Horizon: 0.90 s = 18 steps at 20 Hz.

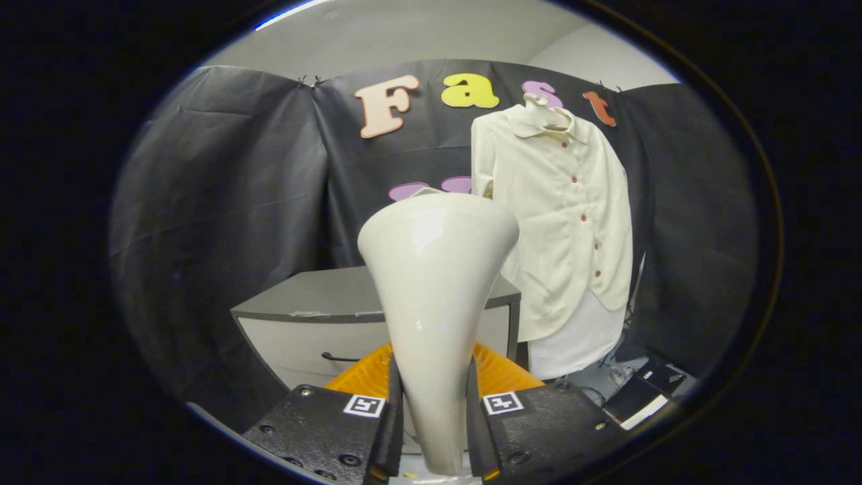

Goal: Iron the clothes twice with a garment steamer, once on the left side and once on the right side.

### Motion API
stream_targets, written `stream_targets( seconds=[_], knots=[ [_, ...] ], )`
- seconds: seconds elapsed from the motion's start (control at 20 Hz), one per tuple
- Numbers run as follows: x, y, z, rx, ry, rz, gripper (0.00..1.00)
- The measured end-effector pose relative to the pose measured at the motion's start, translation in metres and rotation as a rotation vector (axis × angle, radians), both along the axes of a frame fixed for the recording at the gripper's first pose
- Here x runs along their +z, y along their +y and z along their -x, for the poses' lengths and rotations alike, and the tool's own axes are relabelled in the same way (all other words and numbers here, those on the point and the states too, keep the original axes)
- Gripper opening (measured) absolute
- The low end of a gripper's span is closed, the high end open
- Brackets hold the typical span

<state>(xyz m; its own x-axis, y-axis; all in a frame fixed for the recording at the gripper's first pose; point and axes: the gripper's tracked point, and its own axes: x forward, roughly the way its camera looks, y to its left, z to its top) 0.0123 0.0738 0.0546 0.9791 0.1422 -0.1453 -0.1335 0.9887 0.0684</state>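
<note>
A white garment steamer (434,289) stands upright between my fingers, its narrow handle gripped low and its wide head flaring upward. My gripper (434,411) is shut on that handle, both fingers (392,417) pressing its sides. Beyond the steamer and to its right, a cream long-sleeved shirt (562,215) with small reddish buttons hangs on a white hanger (539,104) against the black cloth wall. The shirt is well ahead of the steamer's head, apart from it. A white cloth shows below the shirt's hem.
A grey-topped cabinet (323,316) with a dark drawer handle stands behind the steamer, left of the shirt. An orange ribbed object (498,374) lies just beyond the fingers. A dark box and cables (640,394) rest on the floor at the lower right.
</note>
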Motion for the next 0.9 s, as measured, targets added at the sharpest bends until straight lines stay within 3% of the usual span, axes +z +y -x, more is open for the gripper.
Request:
stream_targets(
  seconds=[0.9],
  knots=[
    [0.027, -0.013, 0.028, 0.049, -0.015, 0.012, 0.39]
  ],
)
